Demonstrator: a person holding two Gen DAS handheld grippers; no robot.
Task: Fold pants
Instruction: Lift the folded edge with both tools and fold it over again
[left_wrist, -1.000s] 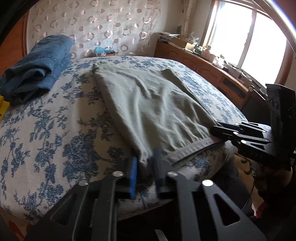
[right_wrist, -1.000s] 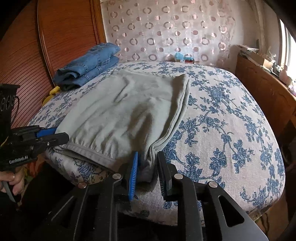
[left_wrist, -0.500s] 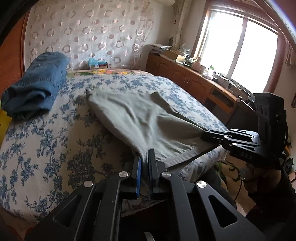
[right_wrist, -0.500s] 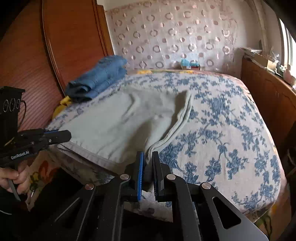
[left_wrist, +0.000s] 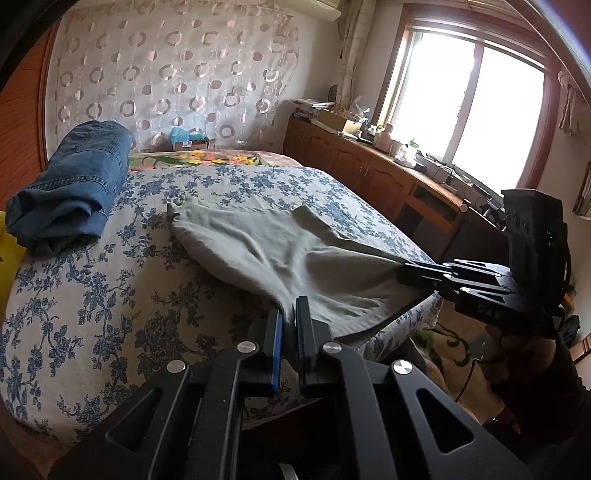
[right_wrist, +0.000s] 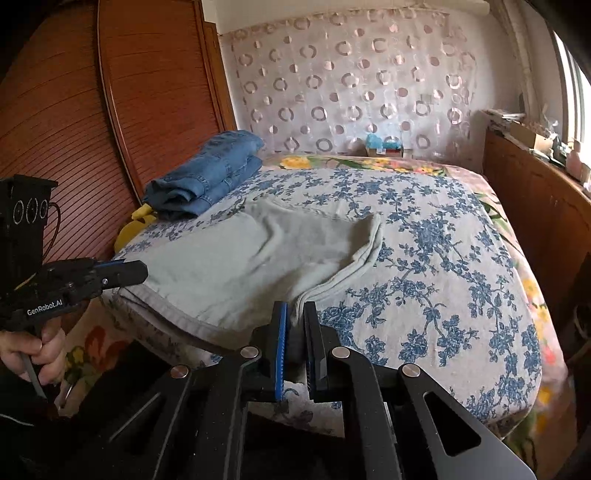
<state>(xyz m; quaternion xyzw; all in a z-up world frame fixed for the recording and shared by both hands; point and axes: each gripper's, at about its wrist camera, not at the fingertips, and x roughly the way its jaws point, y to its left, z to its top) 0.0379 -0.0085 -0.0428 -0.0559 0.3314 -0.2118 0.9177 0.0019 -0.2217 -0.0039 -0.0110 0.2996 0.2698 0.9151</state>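
A: Two corners of the pale grey-green pants (left_wrist: 280, 258) pinched, seen from the left wrist. Soft brushed cloth, creased and drawn into a fan toward the near edge of the bed (left_wrist: 110, 295); far end flat on the blue floral cover.
B: And the left gripper (left_wrist: 289, 317)?
A: Clamped on the near-left corner, blue-edged pads tight on a bunched fold, pointing down and forward. Right gripper (left_wrist: 400, 273) at the other corner, black fingers pressed together on the hem, held from below by a hand (left_wrist: 517, 354) in a dark sleeve.
B: Anything else on the bed?
A: Folded denim jeans (left_wrist: 74, 192), thick and rolled, by the far-left side, well apart from the pants.
B: From the right wrist?
A: Same pants (right_wrist: 240, 266), waistband edge hanging off the mattress between both grips. Right gripper (right_wrist: 294, 314) clenched on layered hem, angled downward. Left gripper (right_wrist: 136, 272) level at the far corner, seemingly biting cloth, though hard to tell at that angle. Hand (right_wrist: 33, 350) wrapped round its handle. Jeans (right_wrist: 207, 177) stacked near the ribbed wooden panel (right_wrist: 110, 110).
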